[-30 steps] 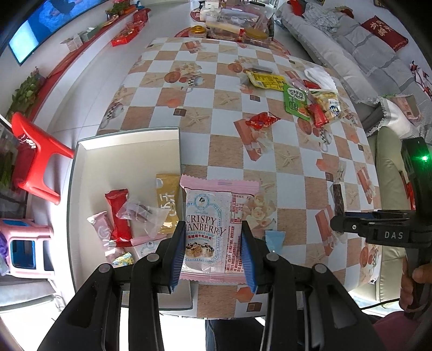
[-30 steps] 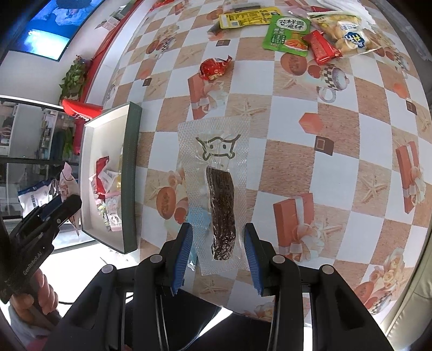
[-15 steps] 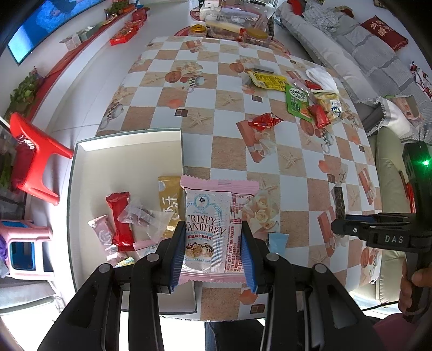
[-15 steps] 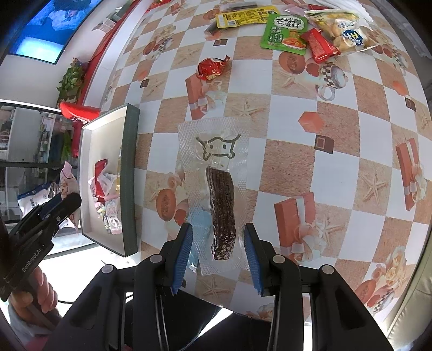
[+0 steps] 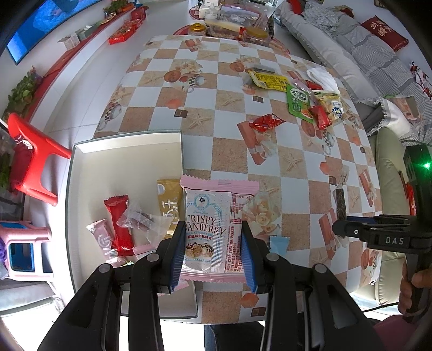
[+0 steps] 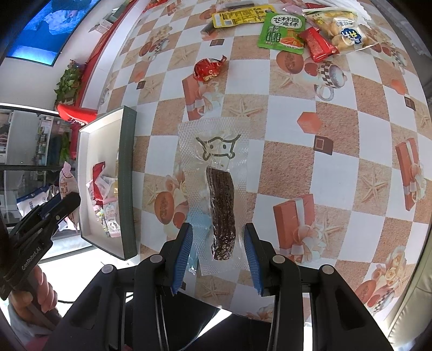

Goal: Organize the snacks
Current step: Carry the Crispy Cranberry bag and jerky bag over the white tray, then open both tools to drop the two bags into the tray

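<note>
My left gripper (image 5: 213, 248) is shut on a pink "Crispy Cranberry" packet (image 5: 214, 229), held above the right edge of the white box (image 5: 127, 159). The box holds several small snacks, among them a red packet (image 5: 118, 224) and a gold one (image 5: 168, 205). My right gripper (image 6: 217, 252) is shut on a clear vacuum pack with a dark meat stick (image 6: 220, 210), held over the near part of the checkered table (image 6: 332, 167). A small light-blue packet (image 5: 278, 244) lies on the table under it. The box also shows in the right wrist view (image 6: 127, 189).
A red candy wrapper (image 6: 209, 68) lies mid-table. Further back lie a yellow packet (image 6: 239, 17), a green packet (image 6: 283, 31), a red bar (image 6: 317, 44) and a clear bag of puffs (image 6: 341, 29). A red chair (image 5: 32, 164) and a pink stool (image 5: 23, 251) stand left of the table.
My left gripper has drifted slightly left with the cranberry packet, toward the box. My right gripper has stayed almost still with the meat stick pack.
</note>
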The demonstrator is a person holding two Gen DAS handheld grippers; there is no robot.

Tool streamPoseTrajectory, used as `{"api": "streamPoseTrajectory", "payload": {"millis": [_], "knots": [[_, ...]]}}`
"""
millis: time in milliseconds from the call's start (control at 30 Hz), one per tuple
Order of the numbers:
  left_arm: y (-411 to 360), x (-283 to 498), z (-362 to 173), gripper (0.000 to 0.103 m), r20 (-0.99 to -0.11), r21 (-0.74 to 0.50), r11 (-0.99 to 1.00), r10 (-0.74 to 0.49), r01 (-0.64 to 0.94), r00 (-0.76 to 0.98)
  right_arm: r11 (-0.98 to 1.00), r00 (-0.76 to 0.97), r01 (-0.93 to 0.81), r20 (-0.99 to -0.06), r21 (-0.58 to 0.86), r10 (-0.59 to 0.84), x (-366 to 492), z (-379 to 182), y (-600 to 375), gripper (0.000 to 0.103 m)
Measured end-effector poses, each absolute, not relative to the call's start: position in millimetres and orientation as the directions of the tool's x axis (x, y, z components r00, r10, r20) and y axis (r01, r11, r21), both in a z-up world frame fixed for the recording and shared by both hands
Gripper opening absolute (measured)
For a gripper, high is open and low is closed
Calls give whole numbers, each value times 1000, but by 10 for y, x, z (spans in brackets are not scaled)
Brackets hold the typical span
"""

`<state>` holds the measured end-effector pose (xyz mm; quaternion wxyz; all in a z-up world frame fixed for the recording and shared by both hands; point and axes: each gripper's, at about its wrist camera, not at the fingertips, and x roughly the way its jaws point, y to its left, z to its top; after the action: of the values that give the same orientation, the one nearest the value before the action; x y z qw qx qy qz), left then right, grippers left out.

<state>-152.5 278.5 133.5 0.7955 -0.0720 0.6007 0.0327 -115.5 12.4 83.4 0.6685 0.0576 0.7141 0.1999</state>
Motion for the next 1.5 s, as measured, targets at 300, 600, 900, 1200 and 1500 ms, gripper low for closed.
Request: {"api": "streamPoseTrajectory", "payload": {"millis": [300,600,900,1200,1500], "knots": [[2970,-1533,1246,41,-963,-89,979,-38,-182,266,910,-122,-200,-931,362,343,-1113,816,282,41],[3607,-1704,1120,41,-967,-73,939,15,-337,254,881,-163,-304,-931,363,327,-1013,897,765,41],[4054,-1872,834,41,-983,-47,898,37,-437,181,812,-226,-447,-926,375,303,-902,893,1644,41],[4178,-1794,697,41,-988,-27,892,46,-451,151,734,-260,-565,-926,377,275,-850,821,2516,41],[4263,-1766,548,44,-994,-9,885,45,-466,104,717,-301,-585,-923,378,241,-791,642,2913,46]]}}
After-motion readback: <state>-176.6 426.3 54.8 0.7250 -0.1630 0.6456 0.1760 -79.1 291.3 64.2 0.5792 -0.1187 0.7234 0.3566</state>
